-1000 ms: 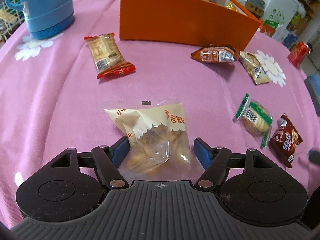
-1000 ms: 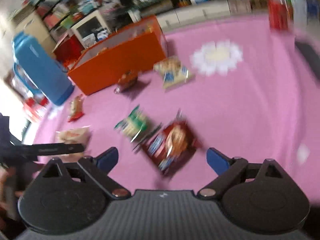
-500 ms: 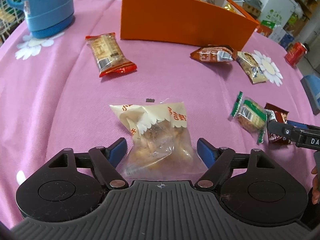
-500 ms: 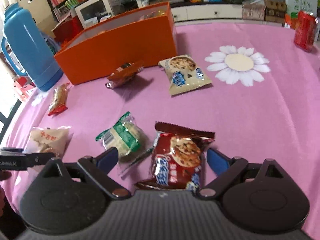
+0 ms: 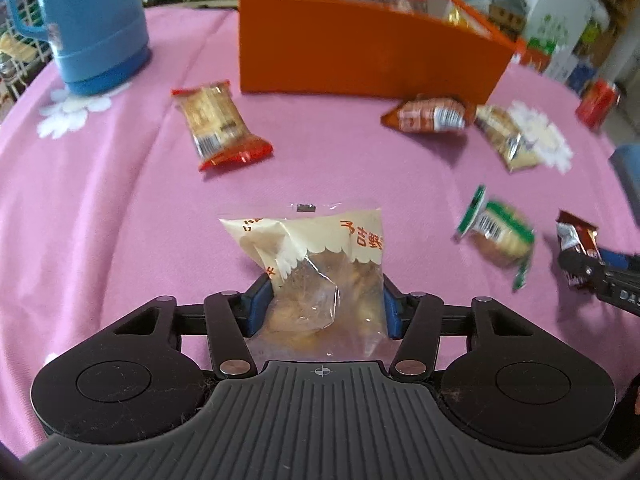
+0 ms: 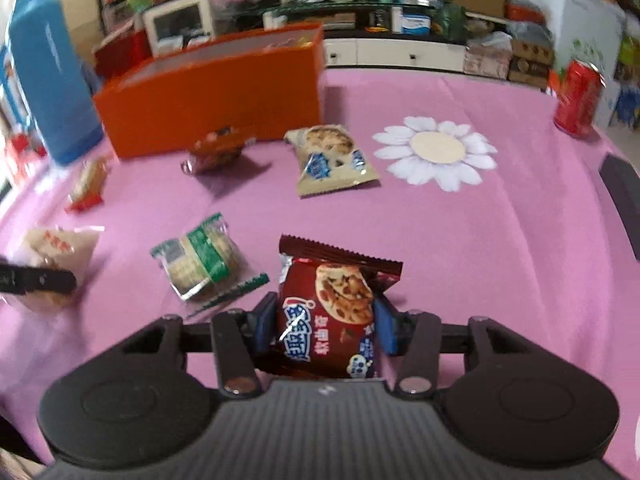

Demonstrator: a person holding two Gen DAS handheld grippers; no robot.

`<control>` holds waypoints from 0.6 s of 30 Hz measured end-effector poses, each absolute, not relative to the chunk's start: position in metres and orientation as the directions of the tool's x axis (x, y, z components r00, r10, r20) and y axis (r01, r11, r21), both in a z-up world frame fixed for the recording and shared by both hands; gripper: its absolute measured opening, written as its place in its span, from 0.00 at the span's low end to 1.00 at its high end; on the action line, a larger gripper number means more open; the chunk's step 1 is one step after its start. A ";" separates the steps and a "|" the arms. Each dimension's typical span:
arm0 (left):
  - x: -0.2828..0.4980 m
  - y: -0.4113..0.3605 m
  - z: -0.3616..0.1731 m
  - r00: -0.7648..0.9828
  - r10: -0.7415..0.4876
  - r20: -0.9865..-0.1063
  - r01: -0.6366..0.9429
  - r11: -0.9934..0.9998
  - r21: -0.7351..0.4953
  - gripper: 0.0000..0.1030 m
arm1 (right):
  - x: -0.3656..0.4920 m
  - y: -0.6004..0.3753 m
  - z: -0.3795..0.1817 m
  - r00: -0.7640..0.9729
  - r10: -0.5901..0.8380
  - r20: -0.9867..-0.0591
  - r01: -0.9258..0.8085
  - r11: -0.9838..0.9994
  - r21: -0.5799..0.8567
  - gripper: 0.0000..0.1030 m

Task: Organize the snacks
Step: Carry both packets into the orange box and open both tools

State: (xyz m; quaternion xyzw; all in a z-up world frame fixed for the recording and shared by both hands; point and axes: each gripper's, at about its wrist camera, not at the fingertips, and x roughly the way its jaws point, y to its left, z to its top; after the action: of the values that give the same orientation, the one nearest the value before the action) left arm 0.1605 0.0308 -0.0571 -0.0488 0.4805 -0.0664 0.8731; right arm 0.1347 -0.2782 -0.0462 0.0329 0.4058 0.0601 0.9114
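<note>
1. Your left gripper (image 5: 325, 307) is pinching the clear-and-cream snack bag (image 5: 320, 268) across its width. Its jaws have just been closing, and the blue pads are now pressing both sides of the bag's lower half.
2. The bag's long axis is running straight ahead from that gripper, its printed cream end pointing away from you across the pink tablecloth (image 5: 120, 208).
3. Your right gripper (image 6: 325, 326) is squeezing the brown cookie packet (image 6: 332, 304) the same way. Its jaws have also just been closing, and the pads are gripping the packet's two long edges.
4. The packet's crimped top is pointing away from you, so its long axis is lying in line with the fingers.
5. The orange box (image 6: 212, 96) is standing ahead and to the left of your right gripper, beyond the green-wrapped biscuits (image 6: 204, 260) and other loose packets.
6. From your left gripper, the box is sitting ahead and slightly right, with a red-ended wafer packet (image 5: 218, 124) off to the left of that path.
7. Both hands are looking about equally far from the box; lifting and carrying forward is likely the next move.
</note>
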 end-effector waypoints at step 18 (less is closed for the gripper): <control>0.333 0.021 0.053 0.731 -0.218 -0.647 0.129 0.975 -0.183 0.32 | 0.316 -0.208 0.056 0.803 0.343 -0.488 -0.316 0.938 0.139 0.49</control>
State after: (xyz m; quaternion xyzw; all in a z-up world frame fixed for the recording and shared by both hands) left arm 0.3334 0.0210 0.0531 -0.0626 0.3547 -0.0935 0.9282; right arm 0.3165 -0.2083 0.0565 0.0253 0.2620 0.1735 0.9490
